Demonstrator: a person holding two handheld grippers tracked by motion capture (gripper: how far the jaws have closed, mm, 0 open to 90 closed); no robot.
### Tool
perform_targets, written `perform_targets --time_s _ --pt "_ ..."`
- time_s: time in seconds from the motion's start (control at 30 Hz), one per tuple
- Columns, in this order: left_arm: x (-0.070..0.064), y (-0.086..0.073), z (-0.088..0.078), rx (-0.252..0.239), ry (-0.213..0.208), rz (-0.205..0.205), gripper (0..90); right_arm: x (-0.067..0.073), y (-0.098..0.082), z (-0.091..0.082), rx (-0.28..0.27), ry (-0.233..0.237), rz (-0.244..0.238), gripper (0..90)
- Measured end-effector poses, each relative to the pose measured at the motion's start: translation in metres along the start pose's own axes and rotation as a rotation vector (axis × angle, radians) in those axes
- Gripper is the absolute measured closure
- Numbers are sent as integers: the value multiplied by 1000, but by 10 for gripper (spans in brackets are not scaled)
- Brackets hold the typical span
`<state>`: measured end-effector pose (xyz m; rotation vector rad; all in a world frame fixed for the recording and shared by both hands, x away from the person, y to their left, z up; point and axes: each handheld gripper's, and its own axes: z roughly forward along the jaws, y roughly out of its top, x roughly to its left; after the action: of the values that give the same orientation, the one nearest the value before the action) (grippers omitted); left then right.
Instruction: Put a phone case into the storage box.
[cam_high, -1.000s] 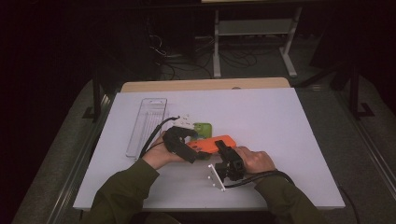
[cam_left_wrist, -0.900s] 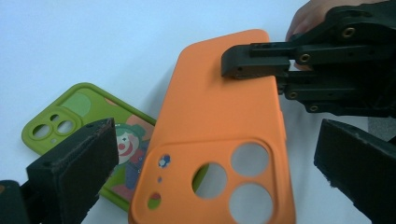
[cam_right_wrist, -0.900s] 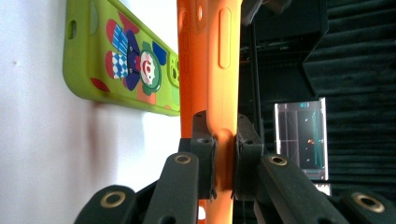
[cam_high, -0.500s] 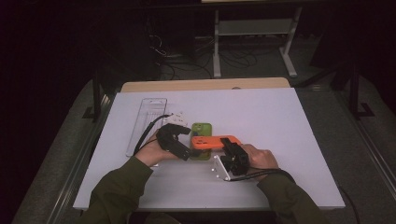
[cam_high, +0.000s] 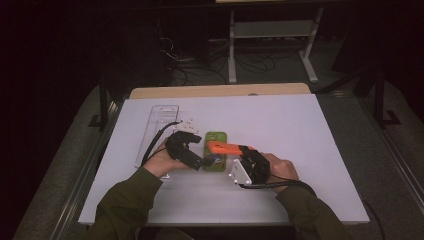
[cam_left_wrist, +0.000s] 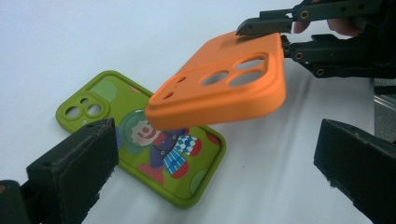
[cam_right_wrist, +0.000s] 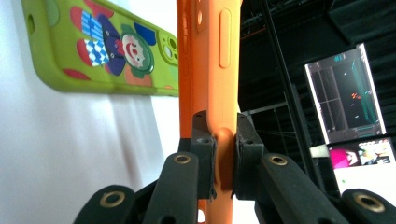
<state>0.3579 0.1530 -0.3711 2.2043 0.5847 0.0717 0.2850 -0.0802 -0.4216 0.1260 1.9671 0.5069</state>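
Hands in the high view have shifted left since a second ago: the right gripper (cam_high: 235, 150) now carries the orange case (cam_high: 223, 147) over the green case (cam_high: 216, 150), at table centre. Left gripper view: the left gripper (cam_left_wrist: 210, 168) gapes empty, orange case at twelve o'clock. Right gripper view: jaws clamp its edge; stacking looks imminent.

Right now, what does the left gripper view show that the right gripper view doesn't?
Left gripper view alone: the left gripper with open jaws, and the orange phone case from its back, camera cutouts showing. Right gripper view alone: the right gripper pads clamped on that case's edge, side buttons visible, plus lit monitors. Both share the green clown phone case flat on the white table.
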Motion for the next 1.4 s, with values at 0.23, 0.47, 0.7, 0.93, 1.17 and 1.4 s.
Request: perform_targets --time_s 0.23,0.47,0.7,0.93,1.17,1.4 --pt "0 0 0 6 4 -10 0 -7 -3 2 10 35 86 807" --pt "1 0 0 -14 8 -22 0 -12 -3 2 20 83 252 806" --pt "2 0 0 -3 10 5 0 -19 -6 3 25 114 327 807" --pt "2 0 0 -1 10 -5 0 -25 -11 4 19 169 458 807" --pt "2 0 1 -3 8 -5 0 -30 -14 5 12 215 604 806" --pt "1 0 0 -7 8 -13 0 -36 -20 7 7 262 728 807"
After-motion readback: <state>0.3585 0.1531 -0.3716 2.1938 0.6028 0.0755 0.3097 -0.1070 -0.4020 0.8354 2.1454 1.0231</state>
